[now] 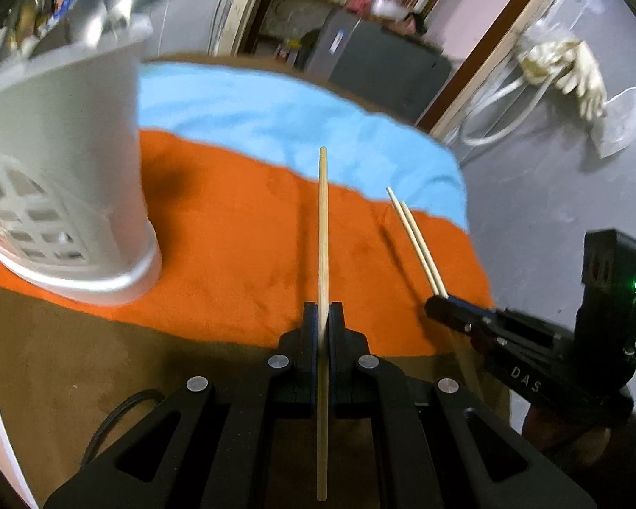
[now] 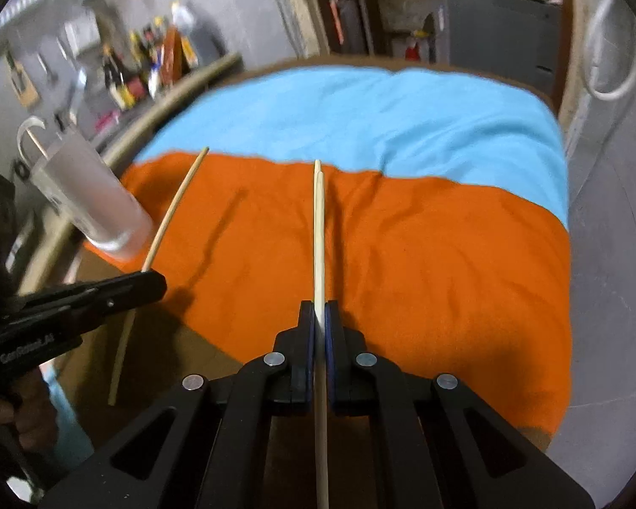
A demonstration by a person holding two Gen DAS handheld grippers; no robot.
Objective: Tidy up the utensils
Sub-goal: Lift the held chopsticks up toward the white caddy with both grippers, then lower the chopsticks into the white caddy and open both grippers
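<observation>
Plainly, the coming move turns on the grey utensil holder point(image 1: 63, 178), which stands on the orange cloth point(image 1: 241, 254) at the far left of the counter point(image 1: 63, 360), at about ten o'clock from the left claw point(image 1: 323, 309).

That left claw is clenched on a single wooden chopstick point(image 1: 323, 220). The stick's long axis runs straight ahead toward twelve o'clock, in line with the fingers, its tip over the seam where the orange cloth meets the blue cloth point(image 1: 254, 106). The stick appears lifted clear of the cloth, not lying on it.

Further right, at roughly three o'clock from the left claw, the right claw point(image 2: 320, 309) is clenched on a pair of pale chopsticks point(image 2: 318, 229), held together and likewise pointing forward toward twelve o'clock. In the right wrist view the holder sits far off at about ten o'clock, with the left claw between it and the pair.

The left hand is therefore judged the nearer one to the holder. Its stick would need tipping toward upright and swinging leftward so one end drops into the holder's open top; the pair on the right has farther to travel.
</observation>
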